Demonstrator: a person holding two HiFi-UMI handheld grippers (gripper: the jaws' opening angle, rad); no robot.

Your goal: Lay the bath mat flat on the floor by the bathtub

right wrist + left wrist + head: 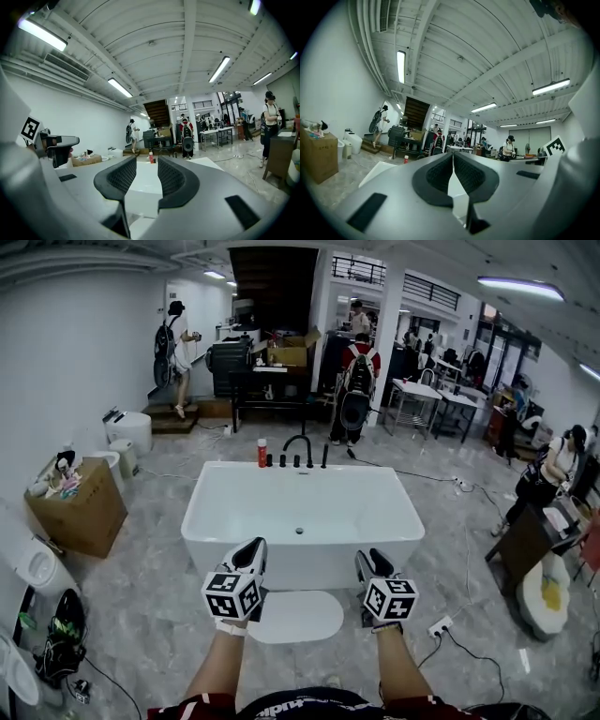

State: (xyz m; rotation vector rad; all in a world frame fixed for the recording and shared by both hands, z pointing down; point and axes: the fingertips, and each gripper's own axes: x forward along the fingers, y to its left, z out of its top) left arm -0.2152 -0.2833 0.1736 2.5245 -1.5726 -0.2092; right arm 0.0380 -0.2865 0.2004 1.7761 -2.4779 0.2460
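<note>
Grey floor point(141, 615) in front of the bathtub point(300, 512) carries the white bath mat point(292, 617), seemingly flat already and probably soft, light and best pinched by an edge, while the left hand-held gripper point(453, 155) is pressed together, empty, and the right hand-held gripper point(146, 162) is spread, empty.

Head cam: high up, facing fwd & steeply down over both forearms; bathtub point(281, 568) near wall sits just past the left gripper point(249, 557) and right gripper point(375, 563). Left gripper cam: low, close behind its own jaws, tilted up, mostly ceiling. Right gripper cam: same setup. All 3 share the tub's far rim w/ red bottle point(262, 453), plus cardboard box point(80, 507) by the left wall.
</note>
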